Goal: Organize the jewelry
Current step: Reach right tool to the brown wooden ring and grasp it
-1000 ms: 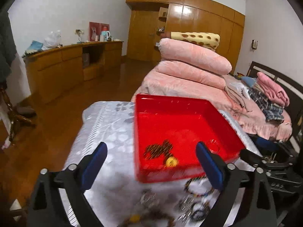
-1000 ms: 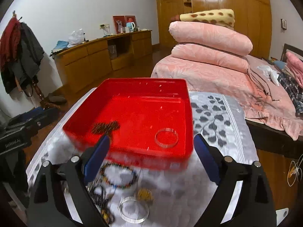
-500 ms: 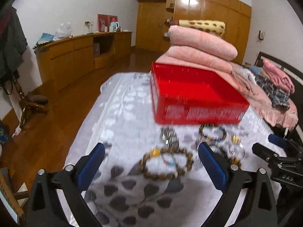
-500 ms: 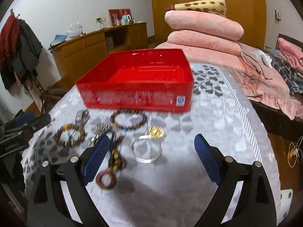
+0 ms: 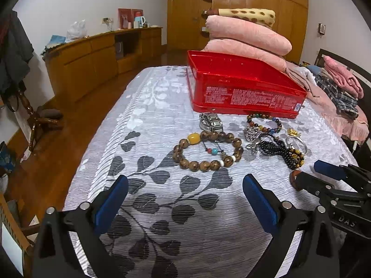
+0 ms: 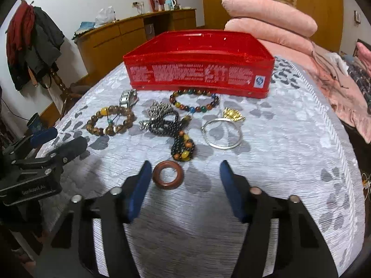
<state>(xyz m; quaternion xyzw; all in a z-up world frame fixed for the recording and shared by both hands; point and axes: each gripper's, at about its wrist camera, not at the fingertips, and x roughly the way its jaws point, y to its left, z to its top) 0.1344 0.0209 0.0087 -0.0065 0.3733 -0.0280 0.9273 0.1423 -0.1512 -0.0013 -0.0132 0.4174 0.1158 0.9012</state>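
Note:
A red plastic box [image 5: 243, 92] [image 6: 199, 69] stands on the leaf-patterned cloth. In front of it lie a brown bead bracelet [image 5: 197, 165] [image 6: 96, 129], a multicolour bead bracelet [image 5: 264, 115] [image 6: 194, 108], a metal watch band [image 5: 211, 121], a black bead strand [image 6: 176, 129], a silver bangle [image 6: 221, 147] and a gold piece [image 6: 233, 114]. A brown ring [image 6: 167, 178] lies flat between the tips of my right gripper [image 6: 185, 169], close to its left finger. That gripper's jaws are closing and its pads are clear of the ring. My left gripper [image 5: 185, 183] hangs open over bare cloth, short of the brown bracelet.
The cloth-covered table [image 5: 143, 120] drops off to a wooden floor on the left. Folded pink bedding [image 5: 250, 39] is stacked behind the box, and a bed with clothes [image 5: 338, 88] lies to the right. A wooden sideboard [image 5: 97, 55] lines the far wall.
Both grippers dropped from above the red box and pulled back, so the loose jewelry now lies ahead of them. The right jaws have narrowed around the brown ring.

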